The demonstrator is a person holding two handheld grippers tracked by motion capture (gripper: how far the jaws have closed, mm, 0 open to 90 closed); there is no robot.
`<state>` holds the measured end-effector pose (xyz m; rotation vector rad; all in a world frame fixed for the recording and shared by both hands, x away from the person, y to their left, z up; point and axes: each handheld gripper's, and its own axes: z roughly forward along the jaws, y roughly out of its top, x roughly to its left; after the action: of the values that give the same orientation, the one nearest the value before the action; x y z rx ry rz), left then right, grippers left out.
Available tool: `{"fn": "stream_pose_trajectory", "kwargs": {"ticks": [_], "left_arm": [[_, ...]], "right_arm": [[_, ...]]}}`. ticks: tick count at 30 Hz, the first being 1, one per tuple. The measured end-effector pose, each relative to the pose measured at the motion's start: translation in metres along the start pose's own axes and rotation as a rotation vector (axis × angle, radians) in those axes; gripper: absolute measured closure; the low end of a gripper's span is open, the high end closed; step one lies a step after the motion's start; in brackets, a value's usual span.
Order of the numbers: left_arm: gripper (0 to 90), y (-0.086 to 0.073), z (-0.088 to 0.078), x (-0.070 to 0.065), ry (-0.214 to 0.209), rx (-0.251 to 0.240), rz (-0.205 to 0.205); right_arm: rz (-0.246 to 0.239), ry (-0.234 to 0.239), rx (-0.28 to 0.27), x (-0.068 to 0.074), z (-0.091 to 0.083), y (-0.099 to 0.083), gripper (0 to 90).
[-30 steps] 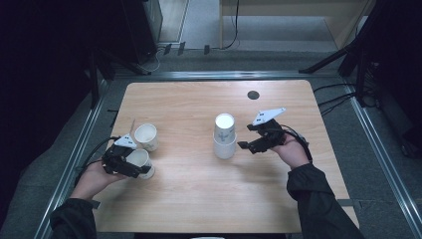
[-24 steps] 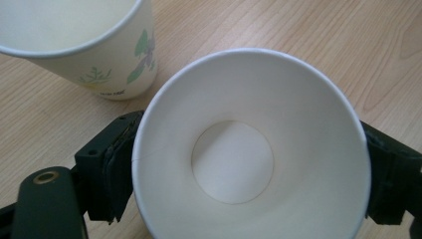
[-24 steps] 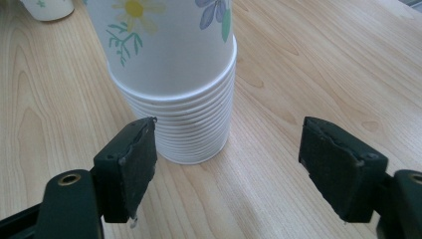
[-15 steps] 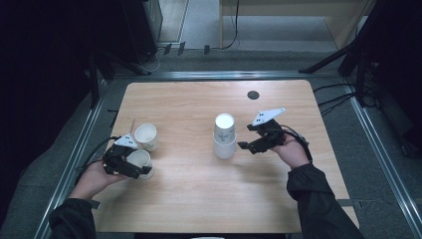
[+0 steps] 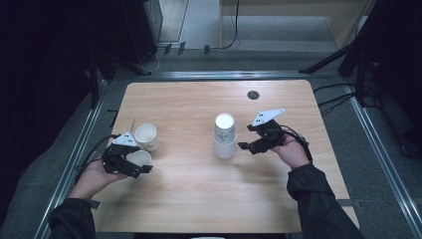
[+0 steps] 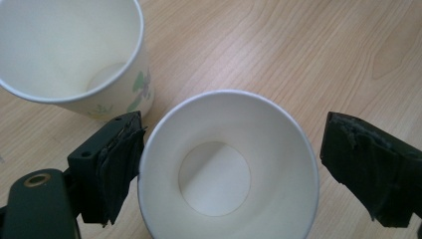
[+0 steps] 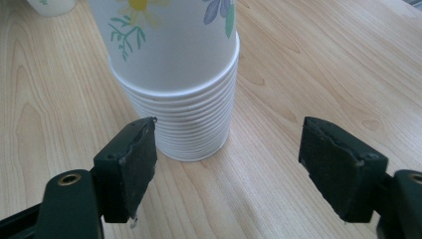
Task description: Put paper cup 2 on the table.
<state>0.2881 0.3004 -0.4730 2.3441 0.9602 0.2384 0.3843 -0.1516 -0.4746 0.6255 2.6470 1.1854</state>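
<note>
Nearby, two upright paper cups, empty

In the left gripper view, the near rim of the upright cup between the fingers was cut off by the bottom edge, and the second cup ran past the top and left edges. In the right gripper view, the upper part of the cup stack lay beyond the top edge. In the high view, the small dark disc on the tabletop was too small to identify, and both sleeves ran off the bottom edge.
</note>
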Motion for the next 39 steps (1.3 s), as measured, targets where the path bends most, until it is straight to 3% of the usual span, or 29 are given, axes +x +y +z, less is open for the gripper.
{"fn": "stream_pose_trajectory", "kwargs": {"ticks": [7, 15, 23, 39], "left_arm": [[10.4, 0.003, -0.005, 0.001, -0.001, -0.035, -0.013], [10.5, 0.015, -0.013, -0.004, -0.006, -0.107, -0.02], [10.5, 0.035, -0.007, -0.014, -0.069, -0.129, 0.017], [11.5, 0.071, 0.012, -0.025, -0.13, -0.134, 0.065]], "right_arm": [[0.003, -0.002, 0.002, 0.0, -0.001, -0.001, 23.0], [0.006, -0.007, 0.002, 0.0, -0.003, -0.003, 23.0], [0.012, -0.007, 0.004, 0.006, -0.008, -0.01, 23.0], [0.024, -0.027, 0.019, 0.017, -0.023, -0.029, 23.0]]}}
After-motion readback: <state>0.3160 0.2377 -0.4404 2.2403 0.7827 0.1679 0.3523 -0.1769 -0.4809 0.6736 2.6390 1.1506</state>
